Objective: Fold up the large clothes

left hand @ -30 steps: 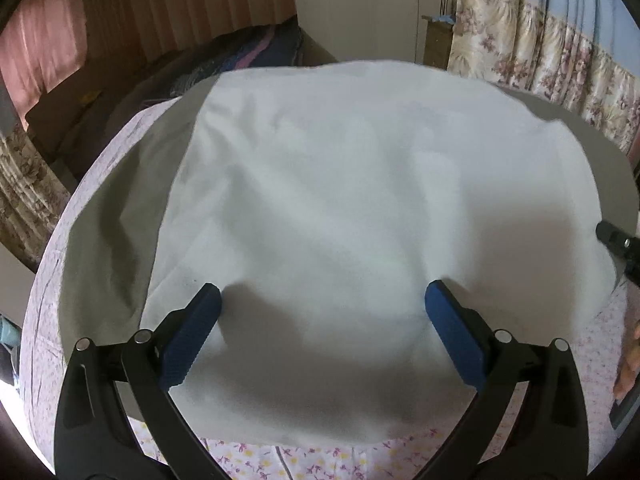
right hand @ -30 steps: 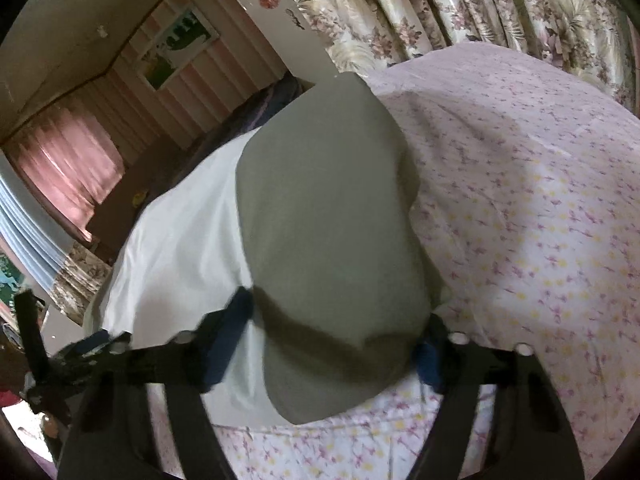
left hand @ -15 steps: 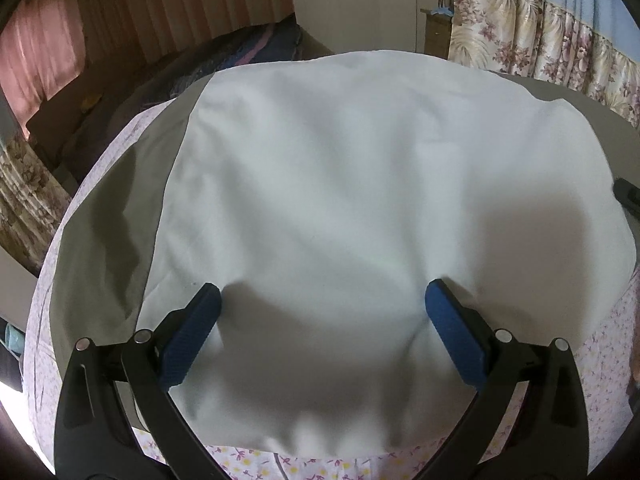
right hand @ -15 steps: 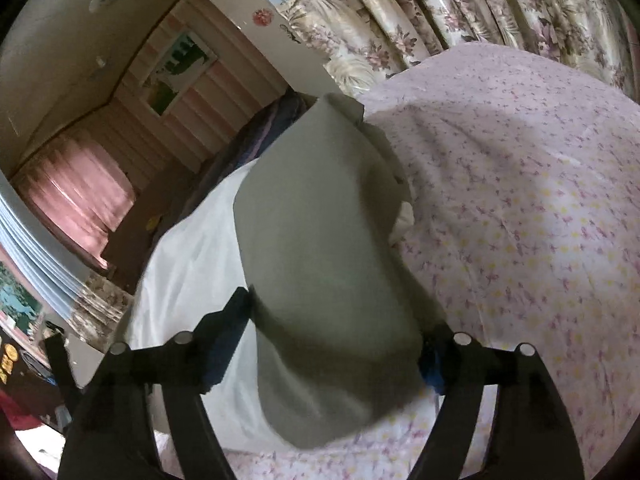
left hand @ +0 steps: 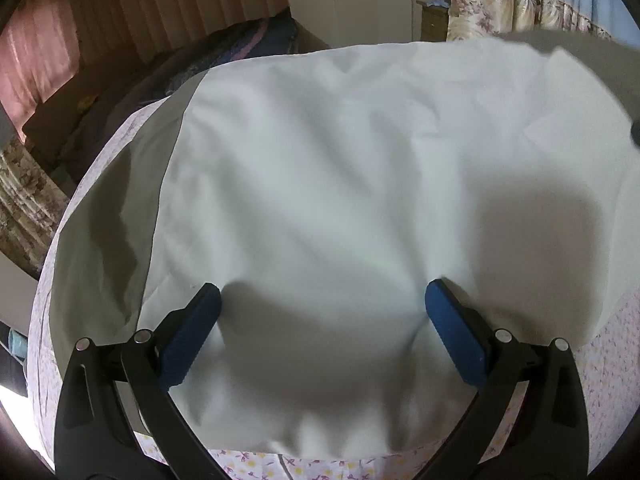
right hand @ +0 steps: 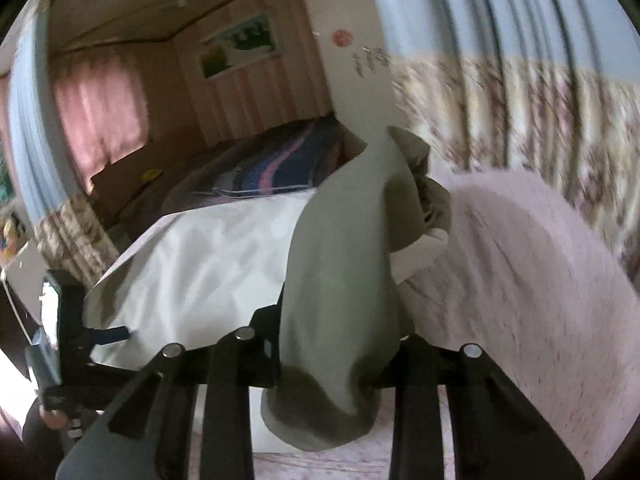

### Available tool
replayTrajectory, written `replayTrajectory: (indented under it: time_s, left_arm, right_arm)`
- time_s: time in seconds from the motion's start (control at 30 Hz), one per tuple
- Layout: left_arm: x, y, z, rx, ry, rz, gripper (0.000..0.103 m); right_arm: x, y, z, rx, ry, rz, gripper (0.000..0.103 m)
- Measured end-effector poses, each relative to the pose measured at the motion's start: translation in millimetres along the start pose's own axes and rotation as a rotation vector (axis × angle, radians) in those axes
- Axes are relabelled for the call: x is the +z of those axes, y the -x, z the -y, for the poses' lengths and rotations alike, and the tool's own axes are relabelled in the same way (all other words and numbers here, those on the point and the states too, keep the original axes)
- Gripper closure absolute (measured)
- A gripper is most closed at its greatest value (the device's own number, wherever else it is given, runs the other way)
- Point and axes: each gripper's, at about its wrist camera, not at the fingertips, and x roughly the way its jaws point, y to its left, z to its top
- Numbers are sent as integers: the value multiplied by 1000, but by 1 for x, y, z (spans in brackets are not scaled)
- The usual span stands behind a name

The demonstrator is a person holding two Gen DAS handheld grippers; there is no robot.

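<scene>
Garment white body spreads ahead of left gripper, jaws wide; right gripper clamps grey sleeve, right of body.

1 two-tone garment — white and grey, 2 claws — left claw, right claw, 1 floral bedsheet

garment: large, white, grey-edged, spread flat over the bed
right side: grey fold lifted, hanging
</scene>
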Motion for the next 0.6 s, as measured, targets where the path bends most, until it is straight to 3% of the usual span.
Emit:
replayTrajectory:
  time_s: [0.2, 0.3, 0.43, 0.53, 0.6]
  left_arm:
    - [3, 4, -7, -38, -3, 7, 3]
    - [-1, 25, -27, -41, 1, 21, 8]
    - [-18, 71, -97, -53, 51, 88, 3]
    - [-26, 75, -147, 38, 109, 100, 3]
    - [-32, 63, -177, 77, 163, 65, 3]
  right_arm:
    - [38, 3, -77, 113, 178, 22, 76]
    - [44, -3, -118, 166, 274, 16, 77]
    - [37, -24, -174, 229, 398, -36, 77]
    - [19, -44, -206, 242, 472, -100, 77]
    - [-2, -67, -227, 238, 529, -168, 77]
